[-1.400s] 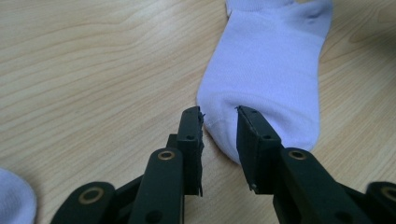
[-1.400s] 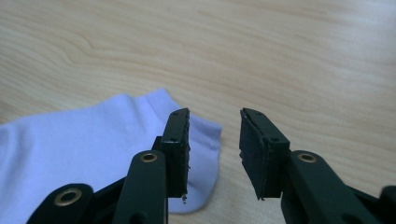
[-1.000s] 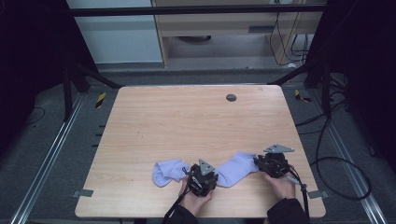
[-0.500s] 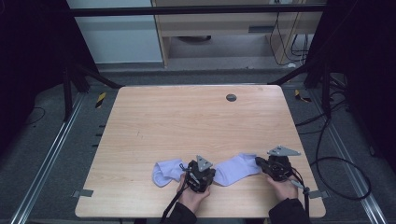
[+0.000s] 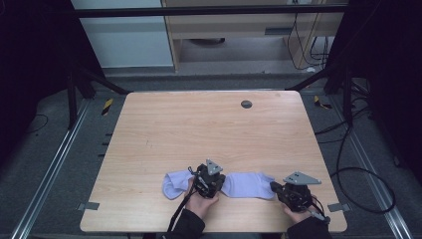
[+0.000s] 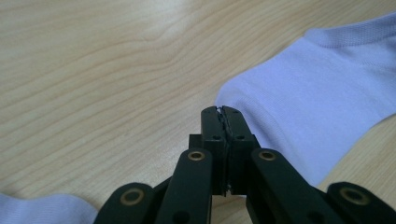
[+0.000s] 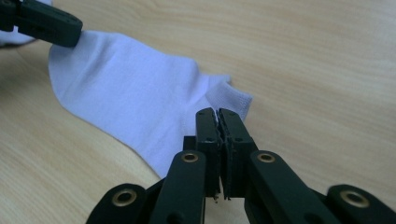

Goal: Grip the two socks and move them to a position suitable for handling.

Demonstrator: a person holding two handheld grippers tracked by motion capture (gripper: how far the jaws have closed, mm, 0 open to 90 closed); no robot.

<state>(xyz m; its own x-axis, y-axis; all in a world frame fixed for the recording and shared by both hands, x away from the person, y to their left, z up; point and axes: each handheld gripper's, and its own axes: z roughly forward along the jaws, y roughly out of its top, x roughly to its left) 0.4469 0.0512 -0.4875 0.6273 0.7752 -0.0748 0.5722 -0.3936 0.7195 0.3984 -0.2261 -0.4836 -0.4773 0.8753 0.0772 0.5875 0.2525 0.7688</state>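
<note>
Pale lilac cotton sock (image 5: 247, 185) lying flat near the wooden table's (image 5: 199, 129) front edge; left gripper (image 6: 222, 111) pinches its toe, right gripper (image 7: 217, 113) its cuff.

We see a pale wooden table (image 5: 199, 129) with smooth, faintly glossy grain, on it a soft matt knitted cloth sock (image 7: 135, 100), finely ribbed cuff, and matt black plastic jaws with brass-coloured rivets.
</note>
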